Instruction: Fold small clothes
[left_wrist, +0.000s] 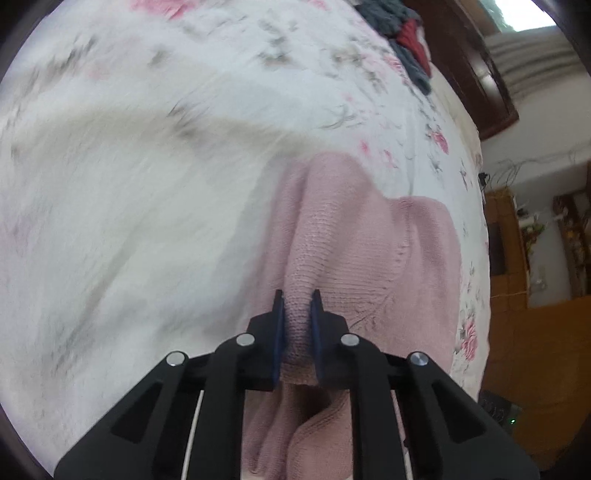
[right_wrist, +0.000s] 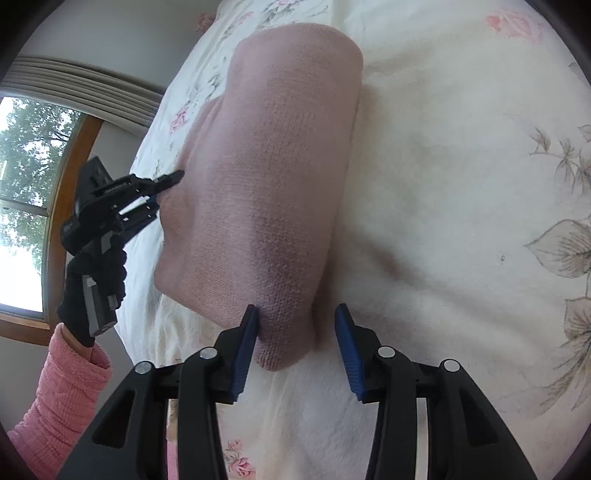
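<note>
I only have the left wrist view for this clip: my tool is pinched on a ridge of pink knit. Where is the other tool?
Observer: The right tool is open, its fingers either side of the pink knit garment's near end, not pinching it.
Operator: Does the garment look flat from there?
Observer: No, it lies as a long rounded bundle on the floral bedcover.
Operator: Can you see my left tool from that side?
Observer: Yes, the left tool meets the garment's left edge, held by a hand in a dark glove with a pink sleeve.
Operator: Anything behind it?
Observer: A wood-framed window showing trees.
</note>
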